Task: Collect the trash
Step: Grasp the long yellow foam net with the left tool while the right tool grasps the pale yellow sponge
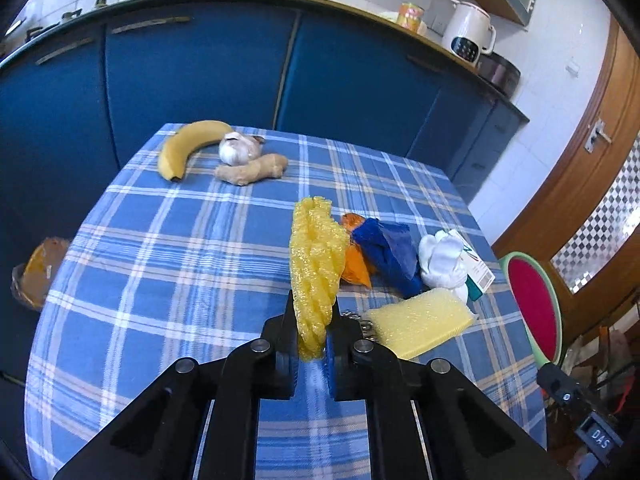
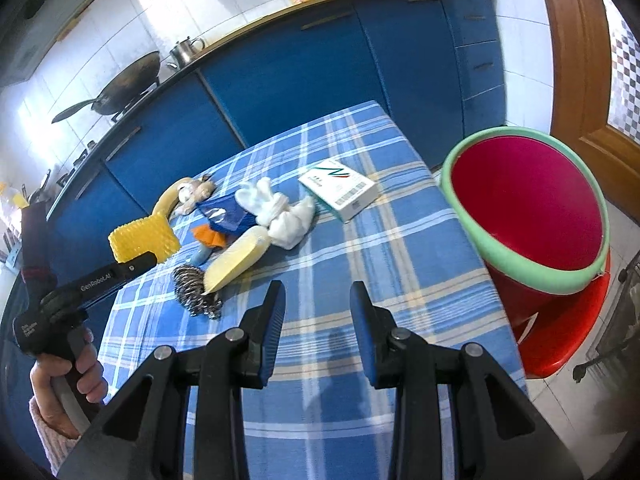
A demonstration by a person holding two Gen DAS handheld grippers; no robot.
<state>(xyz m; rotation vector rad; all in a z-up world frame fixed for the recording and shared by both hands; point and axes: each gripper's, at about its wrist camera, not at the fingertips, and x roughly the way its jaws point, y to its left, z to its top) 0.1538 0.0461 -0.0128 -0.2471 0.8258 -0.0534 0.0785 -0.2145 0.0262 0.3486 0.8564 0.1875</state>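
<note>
My left gripper point(image 1: 313, 320) is shut on a yellow foam net point(image 1: 316, 264) and holds it above the checked tablecloth point(image 1: 168, 264); the net also shows in the right wrist view point(image 2: 144, 240). My right gripper point(image 2: 317, 300) is open and empty above the table's near edge. On the cloth lie a pale yellow sponge point(image 1: 416, 326), a steel scrubber point(image 2: 196, 288), blue plastic wrap point(image 1: 388, 252), an orange scrap point(image 1: 354, 264), crumpled white tissue point(image 1: 444, 260) and a white carton point(image 2: 338, 190). A red bucket with a green rim point(image 2: 528, 208) stands right of the table.
A banana point(image 1: 184, 146), a garlic bulb point(image 1: 238, 148) and a ginger root point(image 1: 252, 168) lie at the table's far side. Blue kitchen cabinets point(image 1: 200, 68) stand behind. A red stool point(image 2: 560, 340) holds the bucket. A brown bag point(image 1: 38, 268) sits on the floor at left.
</note>
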